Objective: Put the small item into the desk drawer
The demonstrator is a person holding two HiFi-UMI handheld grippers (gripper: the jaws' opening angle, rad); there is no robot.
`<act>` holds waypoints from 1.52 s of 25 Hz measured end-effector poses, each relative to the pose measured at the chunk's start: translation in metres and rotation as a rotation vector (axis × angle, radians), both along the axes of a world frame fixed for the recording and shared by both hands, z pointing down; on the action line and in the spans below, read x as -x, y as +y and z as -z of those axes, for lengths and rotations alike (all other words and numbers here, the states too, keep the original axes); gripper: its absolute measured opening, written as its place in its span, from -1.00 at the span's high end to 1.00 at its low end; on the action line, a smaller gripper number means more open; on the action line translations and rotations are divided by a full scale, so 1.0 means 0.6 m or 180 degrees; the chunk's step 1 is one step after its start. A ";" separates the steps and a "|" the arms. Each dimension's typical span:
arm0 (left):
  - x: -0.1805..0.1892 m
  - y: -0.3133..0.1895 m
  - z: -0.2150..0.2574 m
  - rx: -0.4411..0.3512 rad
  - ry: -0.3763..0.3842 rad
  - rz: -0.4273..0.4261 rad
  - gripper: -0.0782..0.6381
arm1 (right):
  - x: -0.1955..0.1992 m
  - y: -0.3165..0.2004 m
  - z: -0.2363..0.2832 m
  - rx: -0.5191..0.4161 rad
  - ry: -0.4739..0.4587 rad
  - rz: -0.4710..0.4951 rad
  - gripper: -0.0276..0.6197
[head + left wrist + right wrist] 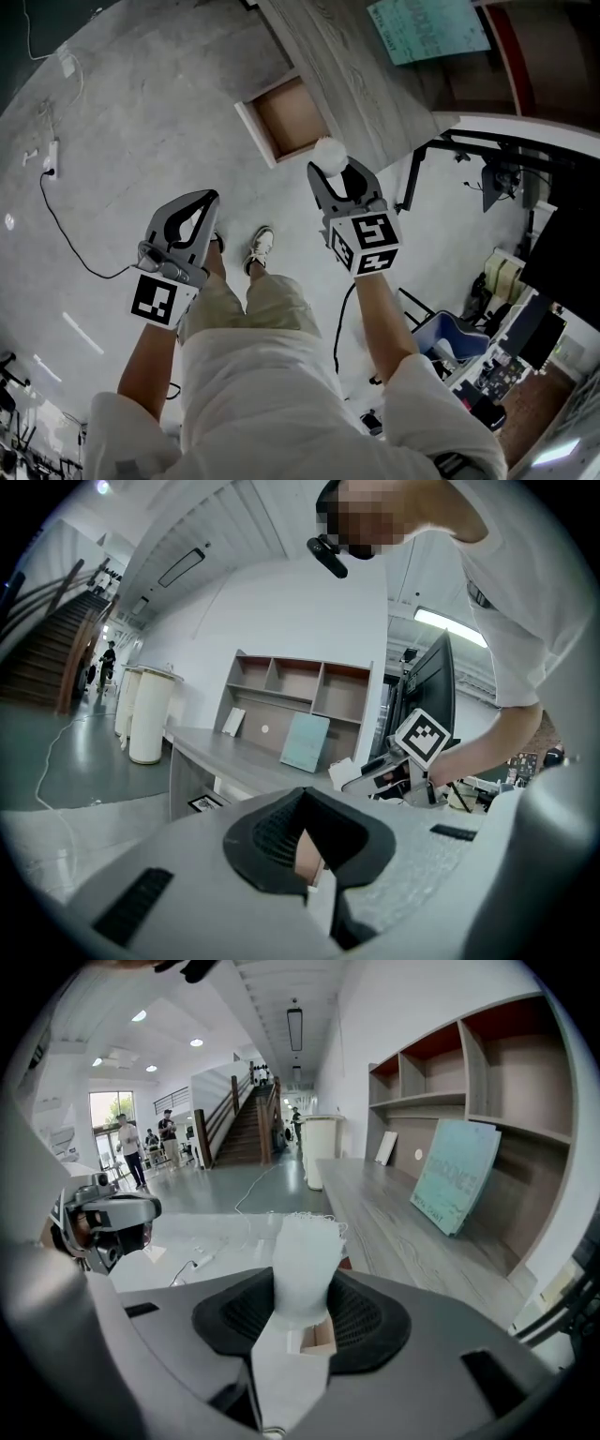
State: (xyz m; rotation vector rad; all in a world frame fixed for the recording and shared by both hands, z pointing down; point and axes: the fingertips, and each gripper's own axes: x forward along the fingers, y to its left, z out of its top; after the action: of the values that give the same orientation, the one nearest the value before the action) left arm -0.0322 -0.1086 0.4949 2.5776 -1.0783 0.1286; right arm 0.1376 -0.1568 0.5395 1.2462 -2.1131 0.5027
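We clasp the white fluffy ball [330, 151] in our right gripper [339, 178], not yet inside the open wooden drawer [292, 118]. Our left gripper [210, 200] is closed, empty.

Matt wood-grain desk [347, 56], smooth grey floor [141, 122], fuzzy white small item [329, 153]

The drawer [291, 117] juts out of the desk [352, 84], the small item [329, 152] in the right gripper [328, 172] is just beside its near corner, and the left gripper [210, 199] is further left, above the floor [141, 112].
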 end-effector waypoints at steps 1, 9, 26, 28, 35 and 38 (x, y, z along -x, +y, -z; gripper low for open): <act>0.002 -0.002 -0.009 0.0013 -0.0008 0.0003 0.76 | 0.005 -0.008 -0.015 0.0031 0.0012 0.0010 0.40; 0.019 -0.019 -0.058 0.0038 -0.0049 0.0051 0.76 | 0.033 -0.049 -0.123 0.0232 0.0161 0.0053 0.40; 0.077 -0.010 -0.119 0.0224 -0.0126 0.0054 0.76 | 0.060 -0.108 -0.277 0.0595 0.0684 0.0255 0.40; 0.079 -0.011 -0.121 0.0235 -0.0124 0.0061 0.76 | 0.063 -0.109 -0.290 0.0669 0.0684 0.0269 0.40; 0.089 -0.007 -0.135 0.0291 -0.0144 0.0038 0.76 | 0.062 -0.121 -0.338 0.0919 0.0873 0.0351 0.40; 0.096 -0.006 -0.140 0.0324 -0.0139 0.0058 0.76 | 0.062 -0.130 -0.350 0.0929 0.0929 0.0374 0.40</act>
State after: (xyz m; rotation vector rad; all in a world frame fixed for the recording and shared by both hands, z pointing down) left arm -0.0899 -0.1124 0.5792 2.4844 -1.0818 0.2305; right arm 0.1002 -0.2346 0.7492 0.9598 -1.7824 0.5212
